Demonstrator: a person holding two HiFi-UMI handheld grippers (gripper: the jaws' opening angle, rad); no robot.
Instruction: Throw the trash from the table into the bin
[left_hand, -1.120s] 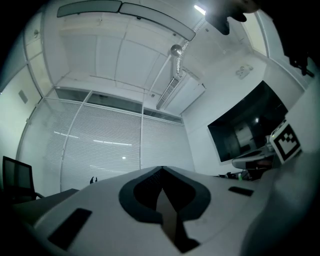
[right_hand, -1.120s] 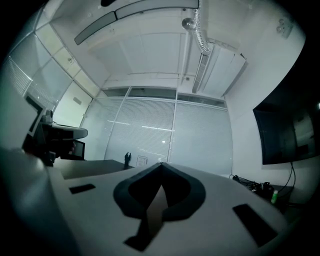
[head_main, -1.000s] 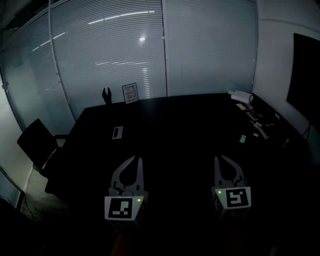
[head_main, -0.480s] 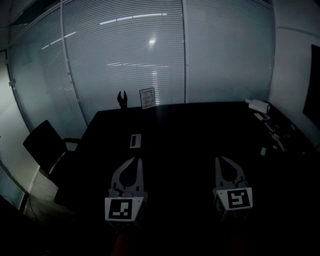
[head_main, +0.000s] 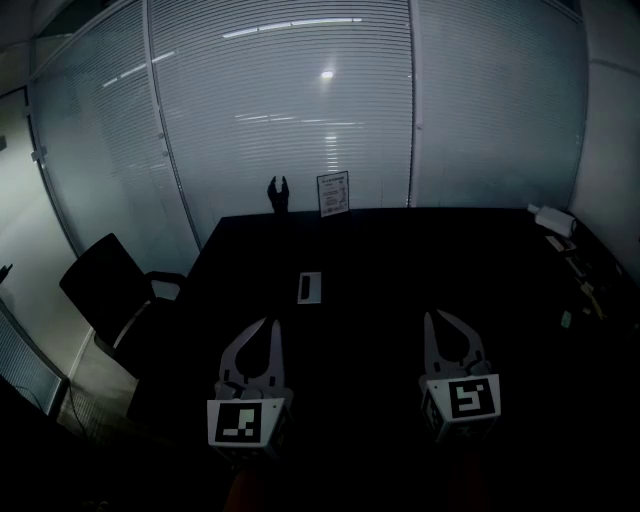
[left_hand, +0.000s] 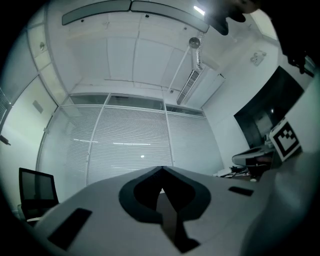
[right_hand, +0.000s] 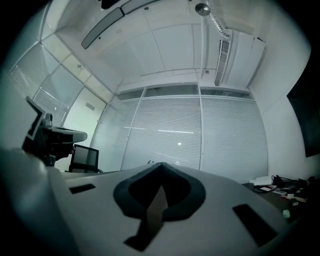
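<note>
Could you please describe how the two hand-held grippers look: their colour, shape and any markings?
Both the left gripper and the right gripper have pale grey, curved fingers that taper to points. Each carries a white cube with black square markers at its base, and a small green light glows beside the cube. No cables or sleeves can be seen.

The room is dim. A dark table (head_main: 400, 250) fills the middle. A glass wall with shut blinds (head_main: 290, 120) runs from 10 to 2 o'clock, with a lamp's glint (head_main: 327, 74) at 12. A black chair (head_main: 105, 295) stands at 9, on pale floor (head_main: 85, 385).
</note>
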